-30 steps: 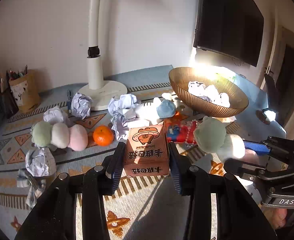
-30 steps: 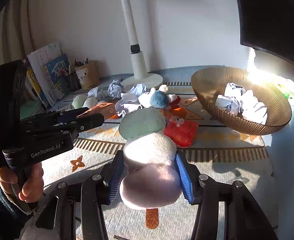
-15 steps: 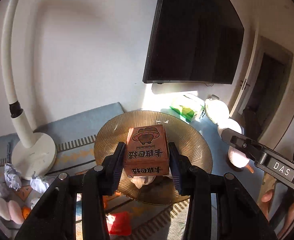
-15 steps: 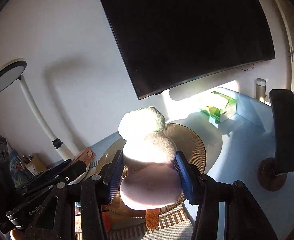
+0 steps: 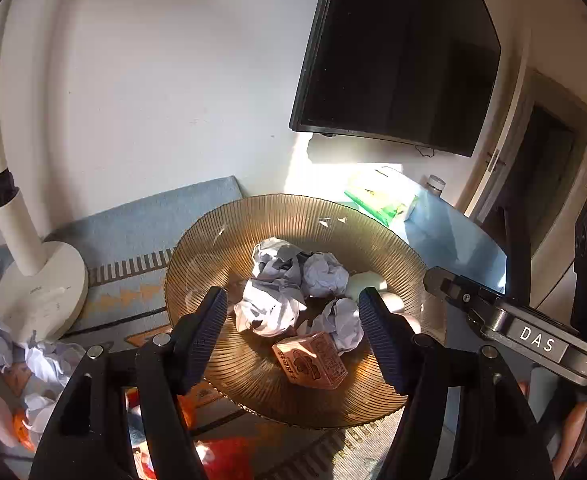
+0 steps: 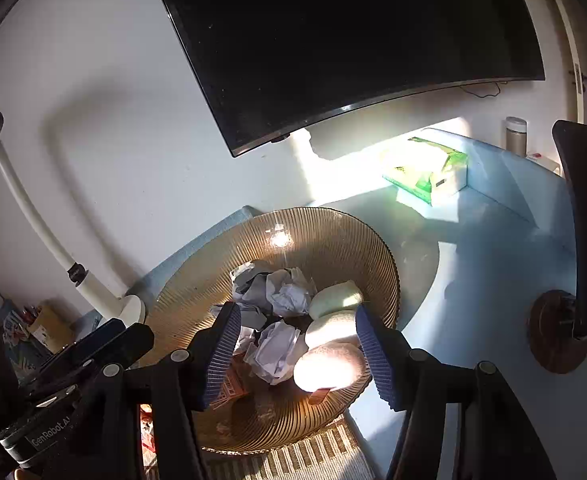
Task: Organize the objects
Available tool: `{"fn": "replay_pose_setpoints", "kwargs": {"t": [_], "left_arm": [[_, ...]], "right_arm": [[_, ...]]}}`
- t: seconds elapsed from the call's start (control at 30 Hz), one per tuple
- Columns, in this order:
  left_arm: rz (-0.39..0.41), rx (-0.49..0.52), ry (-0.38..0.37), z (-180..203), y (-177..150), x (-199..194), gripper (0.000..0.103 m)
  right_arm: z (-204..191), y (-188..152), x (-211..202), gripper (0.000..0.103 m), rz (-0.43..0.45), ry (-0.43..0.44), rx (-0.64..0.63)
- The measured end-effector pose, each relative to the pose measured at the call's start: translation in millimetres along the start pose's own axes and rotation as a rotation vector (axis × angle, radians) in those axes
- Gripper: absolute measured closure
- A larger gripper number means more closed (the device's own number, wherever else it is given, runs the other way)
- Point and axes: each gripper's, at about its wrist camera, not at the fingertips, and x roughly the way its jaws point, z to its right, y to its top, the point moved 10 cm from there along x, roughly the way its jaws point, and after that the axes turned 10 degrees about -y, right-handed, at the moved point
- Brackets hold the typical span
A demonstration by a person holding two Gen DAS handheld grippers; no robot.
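Now both grippers hang over the ribbed amber glass bowl (image 5: pixel 213 248), and the step in hand is the drop-off: two of the loose things go in with the crumpled paper balls (image 5: pixel 281 288) already lying there. The left gripper (image 5: pixel 293 336) has just been opening, and its jaws stand apart with nothing pressed between the pads; the small pink carton (image 5: pixel 311 360) with a cartoon face printed on it lies tilted on the bowl's near slope, below and clear of both fingers, so it reads as released. The right gripper (image 6: pixel 297 356) has also just been opening; the three-ball dango plush (image 6: pixel 333 340), green, white and pink, lies along the bowl's right wall between the jaws, its pink end close to the right pad, but I judge it let go and resting on the glass, not clamped. Whether the pad brushes the plush I cannot tell. In the left wrist view more paper balls (image 5: pixel 49 356) and other small things wait on the patterned mat (image 5: pixel 133 268) beside the white lamp base (image 5: pixel 41 292). The next move, as I read it, calls for lifting both grippers straight up and clear of the rim with the jaws kept wide, so that neither finger snags the plush or tips the carton, then swinging back toward the clutter on the mat to pick the next piece.
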Motion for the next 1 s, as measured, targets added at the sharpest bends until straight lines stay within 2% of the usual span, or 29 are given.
{"fn": "replay_pose_setpoints", "kwargs": {"t": [0.13, 0.2, 0.23, 0.27, 0.33, 0.43, 0.53, 0.6, 0.67, 0.77, 0.87, 1.0], "left_arm": [[0.046, 0.003, 0.026, -5.9, -2.4, -46.6, 0.036], [0.075, 0.000, 0.030, -7.5, -5.7, -75.7, 0.036], [0.089, -0.003, 0.037, -9.4, -9.0, -90.5, 0.033], [0.106, -0.008, 0.051, -13.2, -13.4, -106.0, 0.023], [0.138, -0.019, 0.093, -24.0, -28.2, -133.6, 0.014], [0.145, -0.026, 0.190, -48.5, -70.0, -164.7, 0.013], [0.093, -0.052, 0.315, -85.7, -116.4, -172.5, 0.013], [0.057, -0.071, 0.368, -108.0, -138.2, -172.4, 0.013], [0.062, -0.086, 0.402, -122.9, -150.0, -173.5, 0.013], [0.058, -0.134, 0.389, -133.4, -157.5, -170.9, 0.013], [0.069, -0.157, 0.373, -135.0, -160.7, -175.4, 0.013], [0.063, -0.214, 0.372, -143.8, -166.1, -176.6, 0.013]], "right_arm": [[-29.8, -9.4, -32.8, 0.044, 0.030, 0.053, -0.058], [-54.6, -16.7, -53.3, 0.037, 0.047, 0.095, -0.108], [-68.0, -22.2, -64.0, 0.034, 0.058, 0.120, -0.133], [-81.8, -29.8, -74.0, 0.034, 0.069, 0.143, -0.161], [-108.6, -55.1, -87.4, 0.034, 0.070, 0.197, -0.210], [-137.6, -114.3, -79.5, 0.033, 0.008, 0.269, -0.238], [-152.4, -158.9, -51.6, 0.033, -0.054, 0.245, -0.282], [-155.2, -172.2, -40.0, 0.033, -0.068, 0.245, -0.284], [-154.7, -176.8, -32.9, 0.033, -0.077, 0.221, -0.296], [-153.5, -178.0, -30.9, 0.033, -0.072, 0.202, -0.299], [-154.1, -185.8, -22.4, 0.033, -0.124, 0.182, -0.318], [-156.4, -189.3, -20.7, 0.033, -0.119, 0.139, -0.353]]}}
